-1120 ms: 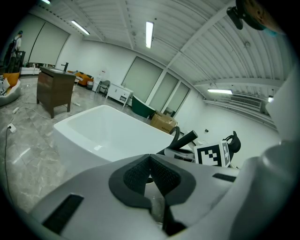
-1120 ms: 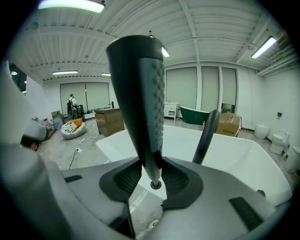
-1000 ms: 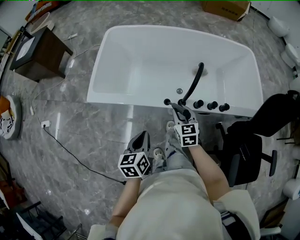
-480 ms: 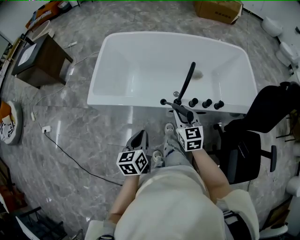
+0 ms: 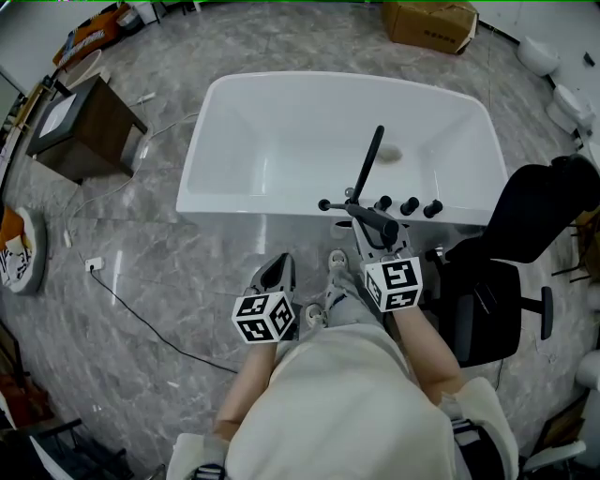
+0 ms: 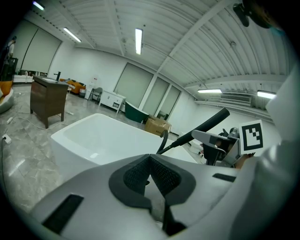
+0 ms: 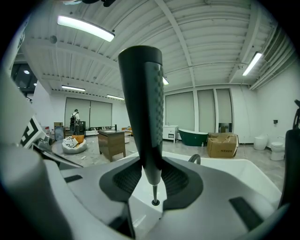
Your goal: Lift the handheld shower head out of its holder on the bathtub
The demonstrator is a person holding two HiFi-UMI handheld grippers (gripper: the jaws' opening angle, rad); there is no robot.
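Note:
The white bathtub [image 5: 201,141] lies ahead of me. My right gripper [image 5: 362,215] is shut on the black handheld shower head [image 5: 369,165], which slants up over the tub's near rim. In the right gripper view the shower head [image 7: 146,103] stands upright between the pads [image 7: 129,177], and a thin stem runs down from it to a small round hole in the rim. My left gripper [image 5: 278,268] hangs short of the tub, left of the right one, shut on nothing. In the left gripper view the shower head [image 6: 202,127] shows at the right, above the tub [image 6: 89,138].
Three black knobs [image 5: 409,205] and a curved black spout [image 6: 163,139] sit on the tub's near rim. A black office chair [image 5: 511,272] stands at the right, a wooden cabinet [image 5: 82,117] at the far left, a cardboard box [image 5: 427,23] behind the tub. A cable [image 5: 141,319] crosses the floor.
The right gripper has risen and drawn back towards me with the shower head in it, lifting the head off the rim. The left gripper has barely moved.

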